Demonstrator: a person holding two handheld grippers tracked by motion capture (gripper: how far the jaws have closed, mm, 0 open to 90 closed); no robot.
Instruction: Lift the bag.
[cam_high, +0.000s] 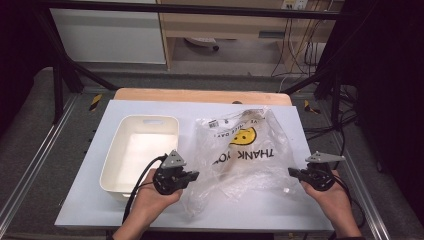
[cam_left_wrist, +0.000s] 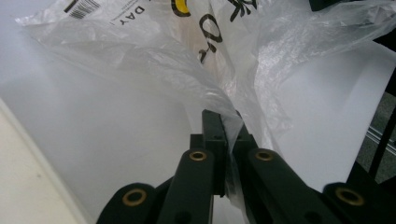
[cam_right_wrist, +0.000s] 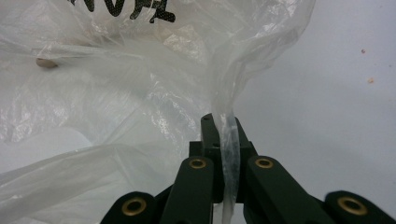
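Observation:
A clear plastic bag printed with a yellow smiley and "THANK YOU" lies crumpled on the white table. My left gripper is at the bag's left edge, shut on a fold of the film. My right gripper is at the bag's right edge, and its jaws pinch a twisted strip of the bag. In the right gripper view a small brown thing shows through the bag; I cannot tell what it is.
A white plastic bin with nothing in it stands left of the bag, just beyond my left hand. The table's wooden far edge and metal frame rails border the work area. A cable trails from the left gripper.

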